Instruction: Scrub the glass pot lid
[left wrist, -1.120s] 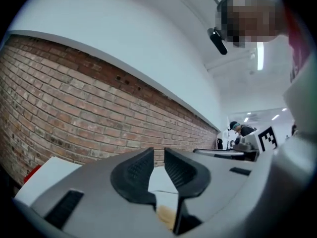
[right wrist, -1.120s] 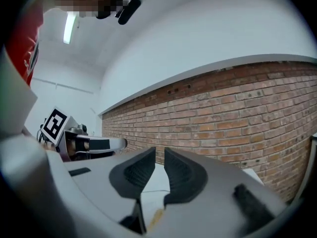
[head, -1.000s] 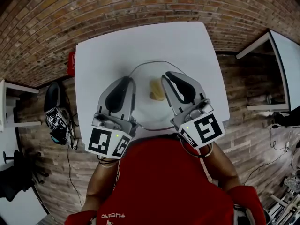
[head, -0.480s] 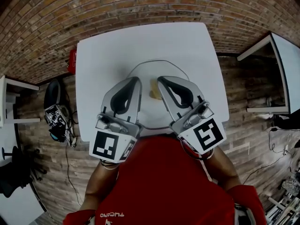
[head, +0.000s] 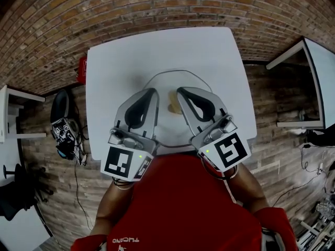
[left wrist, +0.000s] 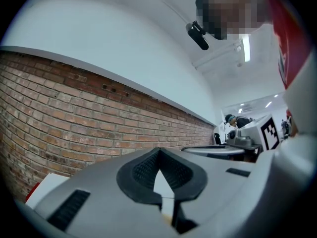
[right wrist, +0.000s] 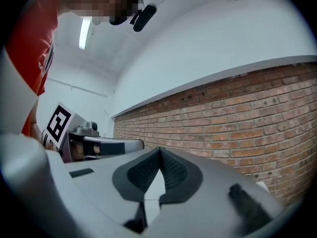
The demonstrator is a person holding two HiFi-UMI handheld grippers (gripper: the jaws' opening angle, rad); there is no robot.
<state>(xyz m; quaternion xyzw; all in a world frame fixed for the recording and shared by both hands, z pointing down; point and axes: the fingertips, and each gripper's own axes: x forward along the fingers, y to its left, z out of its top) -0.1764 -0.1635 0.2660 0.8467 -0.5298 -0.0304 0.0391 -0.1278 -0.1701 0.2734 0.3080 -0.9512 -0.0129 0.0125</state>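
midway across the glass pot lid sits a yellow lump.

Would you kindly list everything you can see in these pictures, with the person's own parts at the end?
table: one, white, centre of the head view, against the brick wall
brick wall: one, red-brown, beyond the table
glass pot lid: one, clear, on the table in front of the person
sponge-like piece: one, yellowish, at the lid's middle, between the two tools
red object: one, beside the table's left edge
marker-tagged device: one, black and white, on the wood floor to the left
left tool: one, grey, shut, empty, over the lid
right tool: one, grey, shut, empty, over the lid
shirt: one, red, bottom
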